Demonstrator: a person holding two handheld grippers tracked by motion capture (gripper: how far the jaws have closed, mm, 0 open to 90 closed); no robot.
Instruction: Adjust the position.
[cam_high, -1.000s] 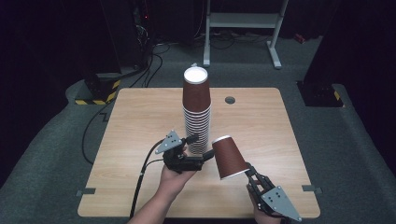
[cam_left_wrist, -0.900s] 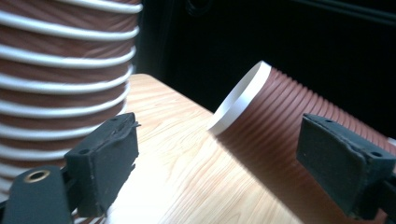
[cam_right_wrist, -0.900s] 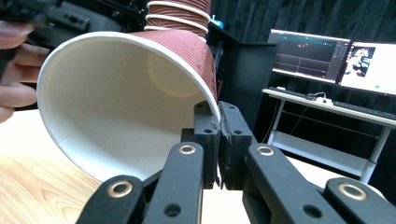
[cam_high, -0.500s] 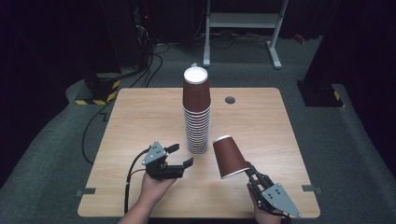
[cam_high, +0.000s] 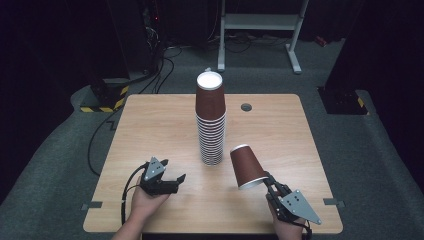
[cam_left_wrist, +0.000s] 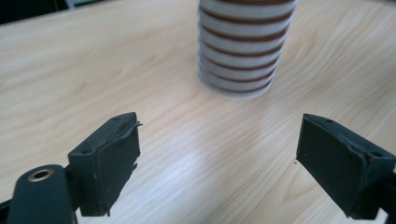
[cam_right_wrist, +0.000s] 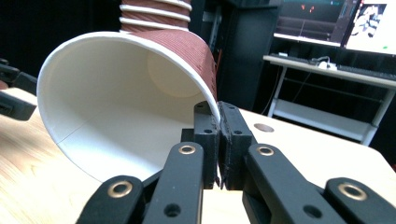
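Observation:
A tall stack of brown paper cups (cam_high: 210, 125) stands upside down in the middle of the wooden table (cam_high: 150, 125). My left gripper (cam_high: 177, 180) lies low near the front left, well short of the stack. In the left gripper view the stack's base (cam_left_wrist: 243, 51) sits ahead of the left gripper (cam_left_wrist: 219, 158). Its jaws have just been opening, and nothing is between them. My right gripper (cam_high: 267, 181) holds a single brown cup (cam_high: 247, 167) tilted above the table at the front right. The right gripper (cam_right_wrist: 218, 121) is shut on the rim of this cup (cam_right_wrist: 116, 102).
A round cable hole (cam_high: 246, 106) sits in the table behind the stack. On the floor beyond the table are cables and a white metal frame (cam_high: 260, 25). A desk with monitors (cam_right_wrist: 327, 28) shows in the right gripper view.
My left gripper has drawn back from the stack, moving left, toward the front edge and down. Its jaws stand wider than half a second ago. The right gripper and its cup have kept still.

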